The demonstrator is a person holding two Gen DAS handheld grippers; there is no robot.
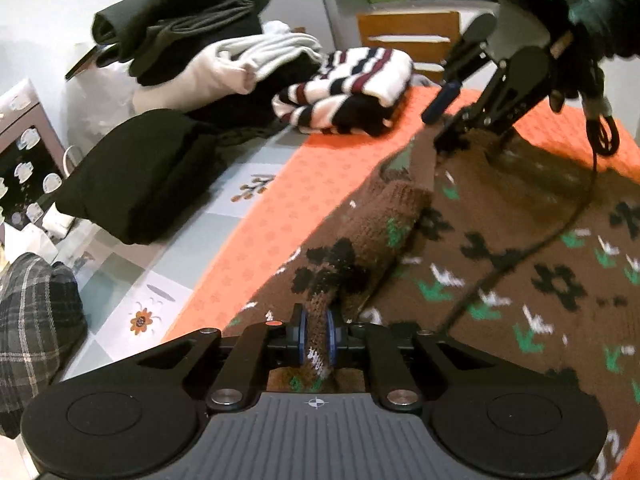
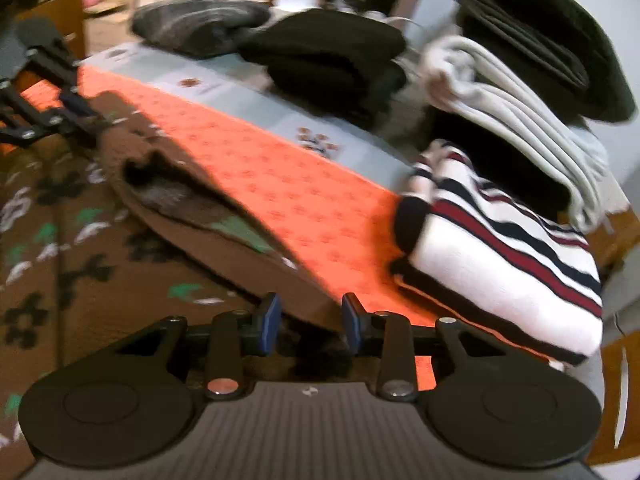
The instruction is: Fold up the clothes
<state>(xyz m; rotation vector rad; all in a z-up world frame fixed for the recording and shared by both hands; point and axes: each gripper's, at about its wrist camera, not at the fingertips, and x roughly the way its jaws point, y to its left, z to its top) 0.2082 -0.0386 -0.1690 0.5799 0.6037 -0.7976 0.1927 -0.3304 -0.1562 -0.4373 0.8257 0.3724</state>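
The brown sweater (image 1: 500, 248) lies spread on the orange cloth (image 1: 256, 216), not folded yet. The left gripper (image 1: 316, 334) pinches a bunched-up part of it. The right gripper (image 2: 310, 322) is apart over its edge. At 12 o'clock, folded clothes like the striped top (image 1: 352, 84) already wait.

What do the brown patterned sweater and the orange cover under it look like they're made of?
Brown sweater: a chunky knit, probably wool or acrylic yarn; ribbed stitches show where the left gripper pinches it, with the flower pattern knitted in. Orange cover: thin and flat with a repeating printed motif; woven cloth or coated fabric, hard to tell which.
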